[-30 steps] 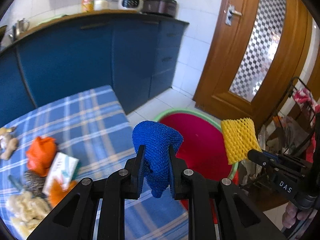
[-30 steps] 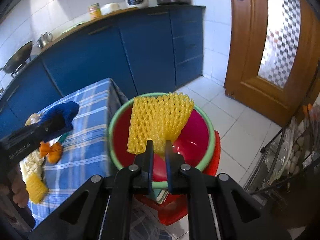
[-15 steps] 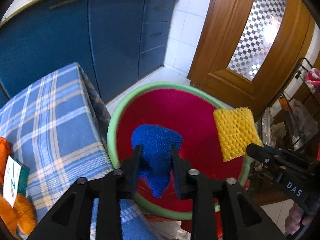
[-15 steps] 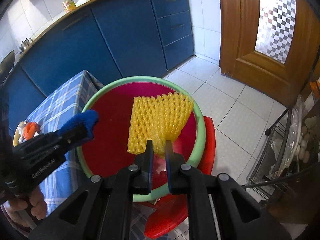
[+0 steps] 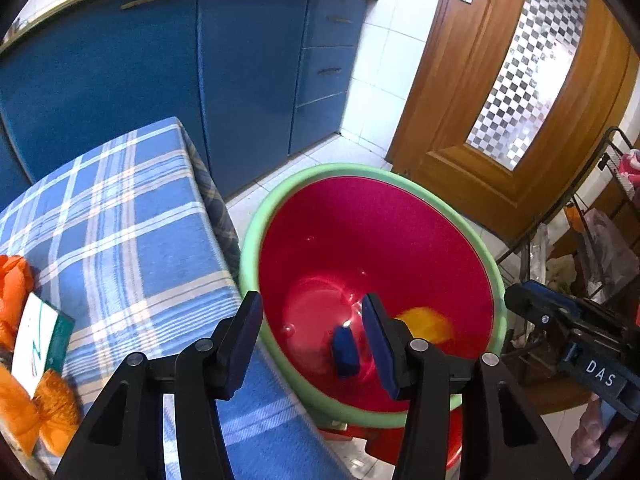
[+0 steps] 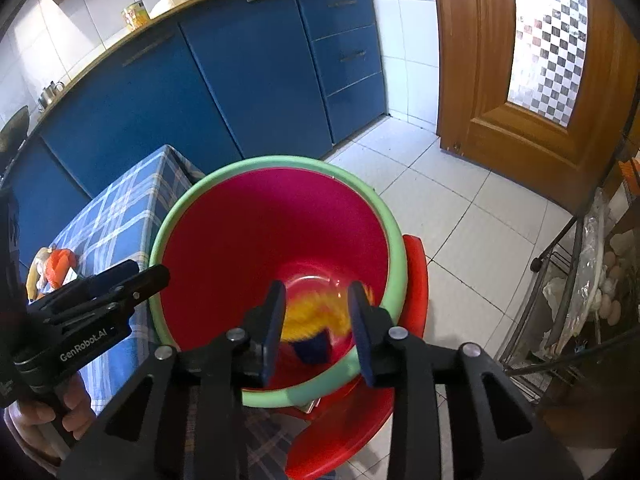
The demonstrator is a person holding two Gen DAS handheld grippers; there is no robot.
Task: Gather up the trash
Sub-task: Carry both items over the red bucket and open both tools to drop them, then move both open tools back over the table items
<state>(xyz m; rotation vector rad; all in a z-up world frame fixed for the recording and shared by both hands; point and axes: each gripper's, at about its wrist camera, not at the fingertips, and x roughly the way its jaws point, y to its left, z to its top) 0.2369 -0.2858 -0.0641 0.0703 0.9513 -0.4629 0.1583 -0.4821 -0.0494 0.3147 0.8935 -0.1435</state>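
A red basin with a green rim stands beside the table. A blue foam net and a yellow foam net lie blurred in its bottom. My left gripper is open and empty above the basin's near edge. My right gripper is open and empty above the basin. Each gripper shows in the other's view, the right one at the basin's right, the left one at its left.
A blue plaid tablecloth covers the table, with orange nets and a white and green packet at its left. Blue cabinets stand behind, a wooden door and a wire rack at right. A red stool holds the basin.
Both grippers have opened. The blue net and the yellow net have dropped from them into the red basin.
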